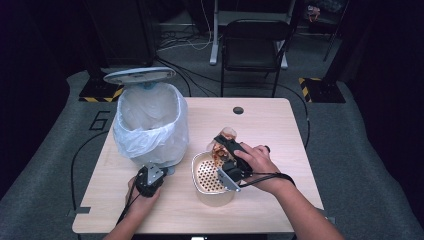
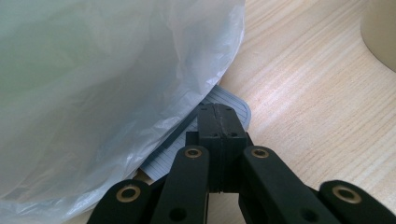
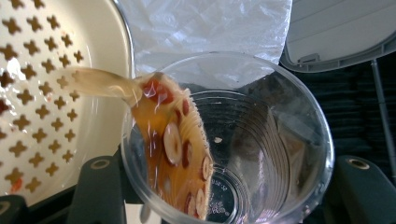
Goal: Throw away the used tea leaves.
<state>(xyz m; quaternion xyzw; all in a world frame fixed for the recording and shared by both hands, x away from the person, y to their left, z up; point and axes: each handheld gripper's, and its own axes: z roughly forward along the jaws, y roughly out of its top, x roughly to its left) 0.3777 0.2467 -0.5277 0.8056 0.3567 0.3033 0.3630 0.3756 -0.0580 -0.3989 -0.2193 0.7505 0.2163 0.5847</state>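
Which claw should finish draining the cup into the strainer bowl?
Right. The right claw already grips the clear cup, tilted over the strainer bowl with liquid pouring. The left claw is shut, down at the bin's pedal.

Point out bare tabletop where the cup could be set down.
Free: the table right of the strainer bowl, toward the round hole. Crowded: the left side, with the bagged bin, left gripper and bowl.
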